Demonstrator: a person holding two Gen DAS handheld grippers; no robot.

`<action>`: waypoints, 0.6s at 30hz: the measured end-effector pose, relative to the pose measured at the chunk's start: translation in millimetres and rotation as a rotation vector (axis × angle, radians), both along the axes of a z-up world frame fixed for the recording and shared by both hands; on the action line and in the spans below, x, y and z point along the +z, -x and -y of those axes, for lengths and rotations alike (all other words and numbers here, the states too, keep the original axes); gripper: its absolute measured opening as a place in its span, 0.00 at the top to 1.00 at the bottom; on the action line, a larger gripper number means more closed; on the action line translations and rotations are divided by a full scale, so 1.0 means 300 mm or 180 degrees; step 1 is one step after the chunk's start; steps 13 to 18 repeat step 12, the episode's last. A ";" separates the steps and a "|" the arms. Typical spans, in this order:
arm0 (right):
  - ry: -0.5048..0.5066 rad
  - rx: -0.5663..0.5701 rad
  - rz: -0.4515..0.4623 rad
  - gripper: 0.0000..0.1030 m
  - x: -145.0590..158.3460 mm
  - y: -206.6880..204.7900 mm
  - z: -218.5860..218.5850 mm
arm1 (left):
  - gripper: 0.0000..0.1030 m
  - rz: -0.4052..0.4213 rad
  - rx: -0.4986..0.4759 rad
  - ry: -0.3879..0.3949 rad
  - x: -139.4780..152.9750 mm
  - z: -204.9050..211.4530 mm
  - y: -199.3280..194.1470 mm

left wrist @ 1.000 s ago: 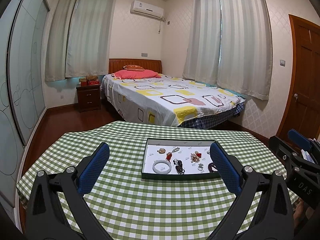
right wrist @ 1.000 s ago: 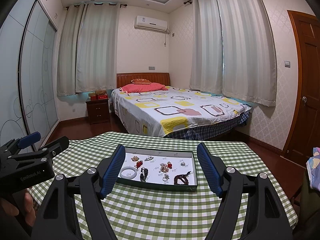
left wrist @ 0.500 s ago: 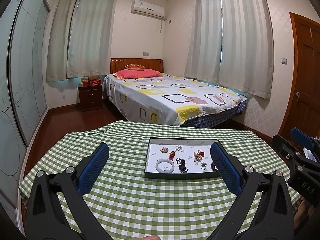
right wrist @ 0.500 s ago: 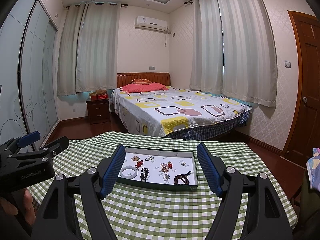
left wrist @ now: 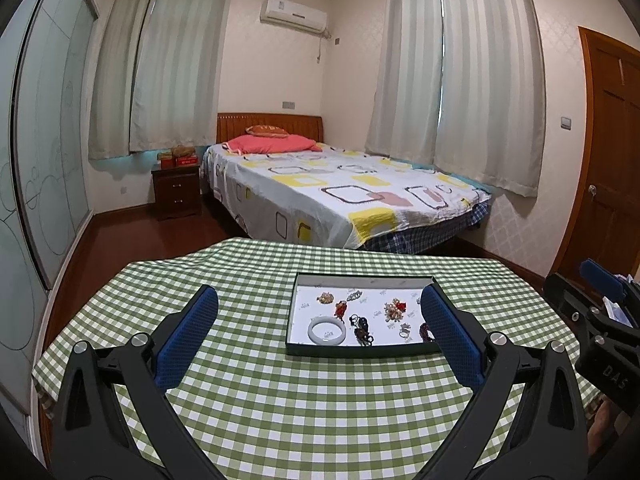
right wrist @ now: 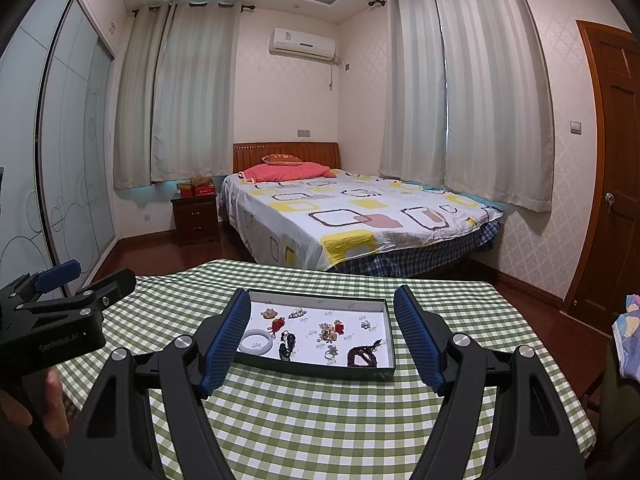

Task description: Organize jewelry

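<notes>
Nothing moved since the earlier frame | we hold left gripper [left wrist: 318, 312] and right gripper [right wrist: 322, 320] released, empty, above bench [left wrist: 320, 408] | jewelry tray [right wrist: 390, 372] far-centre, white bangle [right wrist: 256, 343] at its near left.

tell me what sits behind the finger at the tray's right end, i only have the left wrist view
observer: a dark beaded bracelet, coiled in the near right corner of the tray.
operator: anything else hidden there
observer: a small pale flower-shaped piece farther back, apart from the bracelet.
operator: is the right gripper open
observer: yes, the right gripper is open and holds nothing.
</notes>
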State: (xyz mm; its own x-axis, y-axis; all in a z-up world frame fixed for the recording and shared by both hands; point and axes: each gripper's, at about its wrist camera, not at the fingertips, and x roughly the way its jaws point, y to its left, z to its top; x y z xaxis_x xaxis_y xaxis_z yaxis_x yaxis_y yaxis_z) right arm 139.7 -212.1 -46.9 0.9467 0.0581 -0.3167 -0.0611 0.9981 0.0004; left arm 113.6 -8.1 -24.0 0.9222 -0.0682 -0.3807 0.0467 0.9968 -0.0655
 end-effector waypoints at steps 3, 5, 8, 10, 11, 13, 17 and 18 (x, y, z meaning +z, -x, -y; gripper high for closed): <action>-0.0009 -0.0001 -0.0025 0.30 -0.009 -0.006 0.009 | 0.04 -0.0058 -0.0001 0.0054 -0.016 -0.015 -0.025; -0.0014 -0.0007 -0.0050 0.30 -0.016 -0.015 0.014 | 0.04 -0.0086 0.0016 0.0069 -0.028 -0.024 -0.042; -0.0022 -0.0022 -0.0102 0.30 -0.034 -0.036 0.027 | 0.04 -0.0155 0.0080 0.0066 -0.054 -0.038 -0.077; -0.0022 -0.0048 -0.0134 0.30 -0.048 -0.053 0.035 | 0.04 -0.0256 0.0114 0.0036 -0.082 -0.047 -0.115; -0.0032 -0.0071 -0.0156 0.30 -0.061 -0.069 0.051 | 0.04 -0.0298 0.0126 0.0025 -0.096 -0.055 -0.132; -0.0041 -0.0093 -0.0167 0.30 -0.073 -0.083 0.066 | 0.04 -0.0342 0.0144 0.0020 -0.117 -0.067 -0.158; -0.0041 -0.0093 -0.0167 0.30 -0.073 -0.083 0.066 | 0.04 -0.0342 0.0144 0.0020 -0.117 -0.067 -0.158; -0.0041 -0.0093 -0.0167 0.30 -0.073 -0.083 0.066 | 0.04 -0.0342 0.0144 0.0020 -0.117 -0.067 -0.158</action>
